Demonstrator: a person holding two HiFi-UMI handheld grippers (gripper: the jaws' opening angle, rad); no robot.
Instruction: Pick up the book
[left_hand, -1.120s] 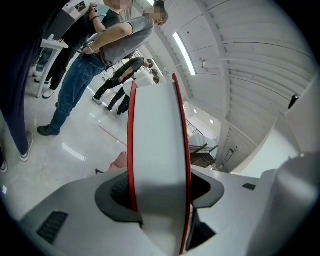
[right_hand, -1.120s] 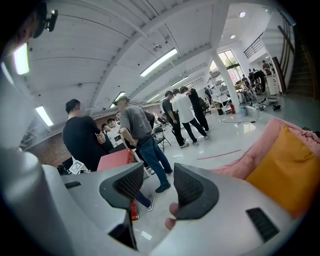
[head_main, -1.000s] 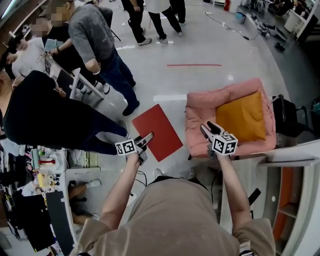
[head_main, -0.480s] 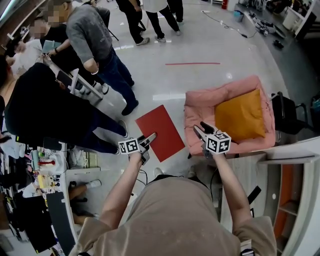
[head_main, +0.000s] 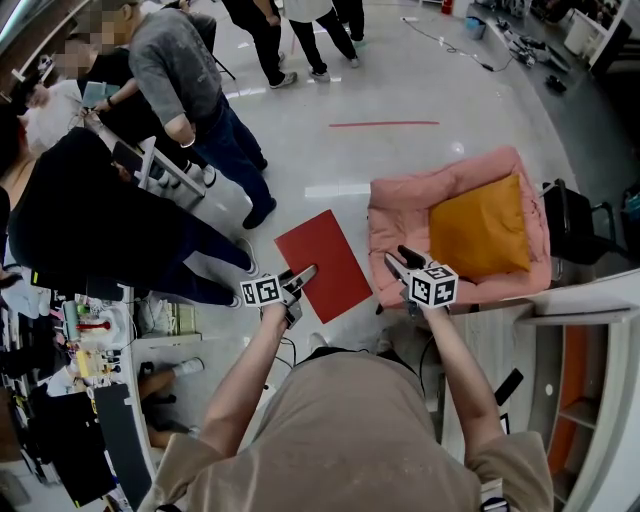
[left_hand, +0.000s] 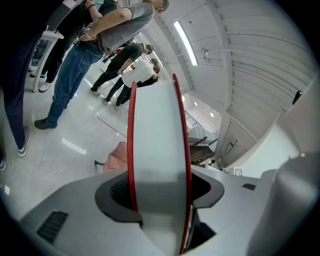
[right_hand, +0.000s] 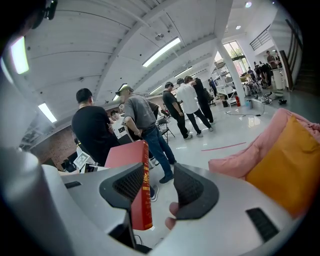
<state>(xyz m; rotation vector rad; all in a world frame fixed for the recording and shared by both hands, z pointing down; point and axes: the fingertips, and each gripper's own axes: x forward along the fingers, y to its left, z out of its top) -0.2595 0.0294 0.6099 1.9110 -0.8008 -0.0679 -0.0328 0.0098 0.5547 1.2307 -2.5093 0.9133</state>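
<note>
Clamping the near corner of the red book (head_main: 325, 262), the left gripper (head_main: 300, 276) holds it out flat above the pale floor (head_main: 400, 90), jaws pressed on both covers with the white page edge showing between them. To its right, the right gripper (head_main: 398, 260) hovers with jaws apart and nothing between them, near the pink bed (head_main: 395, 215) with its orange cushion (head_main: 480, 228). Several people (head_main: 190, 90) stand at the left.

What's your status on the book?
Left gripper shut on red book, held off the floor. Right gripper open, empty, beside it. Pink padded seat close at right.
</note>
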